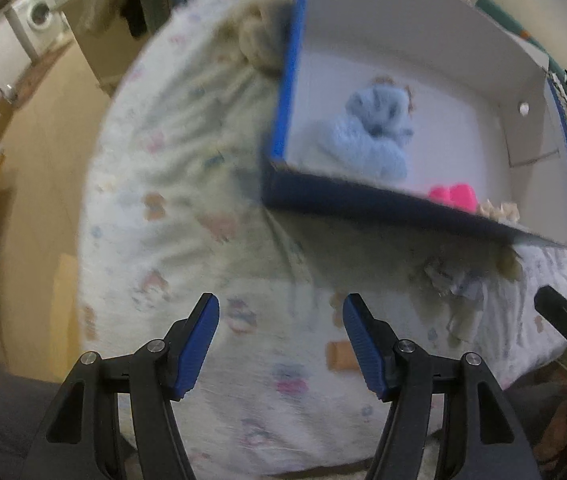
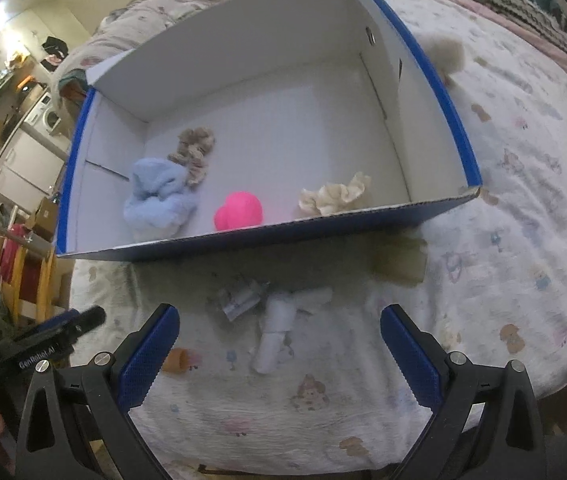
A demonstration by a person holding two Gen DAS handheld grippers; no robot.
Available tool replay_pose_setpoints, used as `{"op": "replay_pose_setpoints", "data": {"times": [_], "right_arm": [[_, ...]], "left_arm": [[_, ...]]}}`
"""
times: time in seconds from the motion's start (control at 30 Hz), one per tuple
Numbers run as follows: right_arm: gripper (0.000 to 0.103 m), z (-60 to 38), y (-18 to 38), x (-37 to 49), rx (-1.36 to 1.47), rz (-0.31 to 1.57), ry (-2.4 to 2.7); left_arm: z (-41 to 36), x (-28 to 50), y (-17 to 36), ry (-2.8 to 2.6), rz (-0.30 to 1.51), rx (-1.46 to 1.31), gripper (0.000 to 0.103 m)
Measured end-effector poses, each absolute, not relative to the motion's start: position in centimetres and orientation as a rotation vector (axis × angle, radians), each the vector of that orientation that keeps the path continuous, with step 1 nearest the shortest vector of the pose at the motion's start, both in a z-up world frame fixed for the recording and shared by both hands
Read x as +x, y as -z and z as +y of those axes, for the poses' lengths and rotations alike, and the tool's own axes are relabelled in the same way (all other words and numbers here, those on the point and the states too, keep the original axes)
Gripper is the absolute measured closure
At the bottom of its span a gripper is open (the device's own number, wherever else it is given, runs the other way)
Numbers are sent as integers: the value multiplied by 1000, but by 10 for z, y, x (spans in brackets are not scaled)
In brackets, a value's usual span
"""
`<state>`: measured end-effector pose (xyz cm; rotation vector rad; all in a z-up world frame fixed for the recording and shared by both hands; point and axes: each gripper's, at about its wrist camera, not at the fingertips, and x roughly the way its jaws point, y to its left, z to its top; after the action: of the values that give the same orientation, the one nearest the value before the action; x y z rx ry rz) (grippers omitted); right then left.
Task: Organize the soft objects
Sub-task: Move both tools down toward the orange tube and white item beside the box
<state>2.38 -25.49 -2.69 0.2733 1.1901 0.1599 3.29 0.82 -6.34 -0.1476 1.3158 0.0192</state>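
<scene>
Four soft items already lie inside the blue box [image 2: 457, 120] on the bed [image 2: 523, 240]: a light blue plush [image 2: 159, 196] and a beige scrunchie [image 2: 193, 152] toward its left wall, a pink ball [image 2: 239, 211] and a cream cloth [image 2: 335, 196] against its near wall. White rolled socks [image 2: 279, 320] rest on the bedspread just outside that near wall, likely next to go in. Right gripper [image 2: 279, 360] hovers over them, jaws wide and empty. Left gripper [image 1: 281, 344] is also spread wide, holding nothing.
</scene>
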Motion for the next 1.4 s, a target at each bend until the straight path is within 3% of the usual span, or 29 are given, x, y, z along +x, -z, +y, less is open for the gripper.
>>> {"op": "replay_pose_setpoints", "data": {"times": [0.47,0.57,0.6,0.73,1.2,1.27,1.4], "right_arm": [[0,-285,45,28,413,1246,-96],[0,-287,49,28,426,1262,-83],[0,-287,49,29,426,1263,-83],[0,-285,48,31,420,1263,-89],[1,-287,54,29,456,1282,-103],[18,-291,58,30,496,1292,-98],[25,-295,67,33,535,1317,-81]], "left_arm": [[-52,25,119,7,1478,-91,42],[-55,28,120,9,1484,-99,64],[-56,29,120,32,1489,-106,79],[-62,31,118,108,1499,-82,95],[-16,44,71,35,1378,-164,96],[-7,46,65,28,1359,-176,96],[4,47,54,33,1328,-203,96]]}}
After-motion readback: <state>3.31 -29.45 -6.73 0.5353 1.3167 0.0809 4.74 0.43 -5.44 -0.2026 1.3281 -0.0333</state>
